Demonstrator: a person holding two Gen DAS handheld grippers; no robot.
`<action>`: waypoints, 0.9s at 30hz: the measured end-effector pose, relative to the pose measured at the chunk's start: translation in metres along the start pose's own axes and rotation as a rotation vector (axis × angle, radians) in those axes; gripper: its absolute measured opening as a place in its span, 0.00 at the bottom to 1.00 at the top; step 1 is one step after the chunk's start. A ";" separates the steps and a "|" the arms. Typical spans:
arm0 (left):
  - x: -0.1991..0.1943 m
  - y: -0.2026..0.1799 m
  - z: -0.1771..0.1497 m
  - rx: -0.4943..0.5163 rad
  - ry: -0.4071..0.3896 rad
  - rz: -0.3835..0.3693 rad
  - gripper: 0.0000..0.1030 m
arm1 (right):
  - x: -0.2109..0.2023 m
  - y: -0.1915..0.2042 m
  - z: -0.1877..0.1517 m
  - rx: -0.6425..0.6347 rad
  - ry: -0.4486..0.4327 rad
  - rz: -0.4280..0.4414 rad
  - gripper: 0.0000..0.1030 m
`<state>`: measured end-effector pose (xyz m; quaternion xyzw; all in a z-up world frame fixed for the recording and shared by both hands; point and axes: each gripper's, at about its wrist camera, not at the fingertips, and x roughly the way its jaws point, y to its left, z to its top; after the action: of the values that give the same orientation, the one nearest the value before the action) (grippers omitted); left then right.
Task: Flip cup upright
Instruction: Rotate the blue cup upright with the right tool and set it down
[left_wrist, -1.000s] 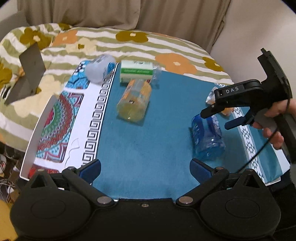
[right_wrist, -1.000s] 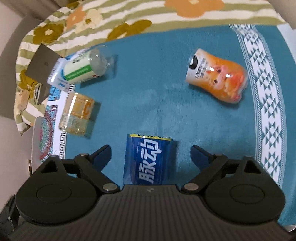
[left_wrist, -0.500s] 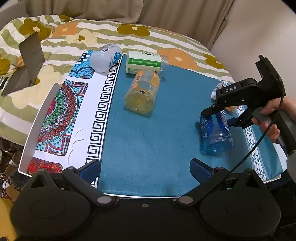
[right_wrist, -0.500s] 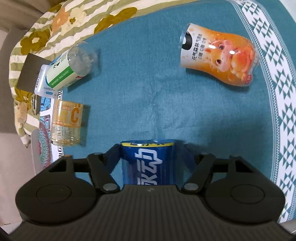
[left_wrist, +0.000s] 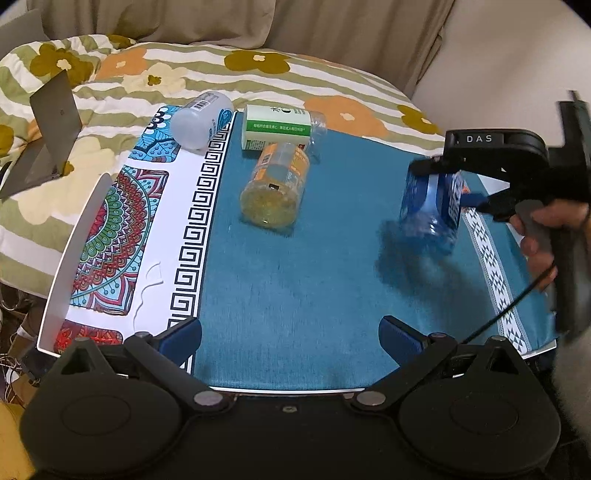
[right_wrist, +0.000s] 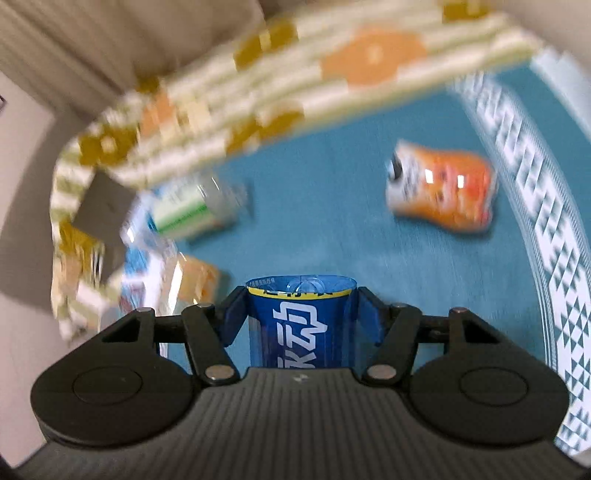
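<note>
Blue plastic cup (right_wrist: 300, 325) sits clamped in the right gripper (right_wrist: 301, 314), lifted off the cloth (left_wrist: 295, 277) for turning; the left gripper (left_wrist: 290, 341) hangs open, idle.

- Your left gripper (left_wrist: 290, 334) is matte black, with blue pads on its fingers (left_wrist: 183, 334) and silver pivot screws behind them.
- Your right gripper (right_wrist: 301, 317) matches it; "DAS" is printed on top, a thin black cable trails behind.
- Your right hand (left_wrist: 550, 236) shows bare skin.

Home; floral quilt (left_wrist: 258, 74); curtains (left_wrist: 221, 18); patterned mat (left_wrist: 295, 258)
</note>
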<state>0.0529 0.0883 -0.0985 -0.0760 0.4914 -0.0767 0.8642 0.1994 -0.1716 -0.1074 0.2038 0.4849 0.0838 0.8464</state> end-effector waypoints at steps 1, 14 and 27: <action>0.001 0.000 0.000 0.004 0.004 0.000 1.00 | -0.006 0.006 -0.009 -0.020 -0.081 -0.014 0.76; 0.022 0.017 -0.008 0.063 0.102 0.034 1.00 | 0.032 0.036 -0.089 -0.194 -0.542 -0.272 0.77; 0.027 0.005 -0.005 0.095 0.121 0.015 1.00 | 0.023 0.046 -0.104 -0.310 -0.480 -0.286 0.77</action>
<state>0.0624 0.0868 -0.1252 -0.0264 0.5390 -0.0979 0.8362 0.1254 -0.0945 -0.1520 0.0158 0.2767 -0.0136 0.9607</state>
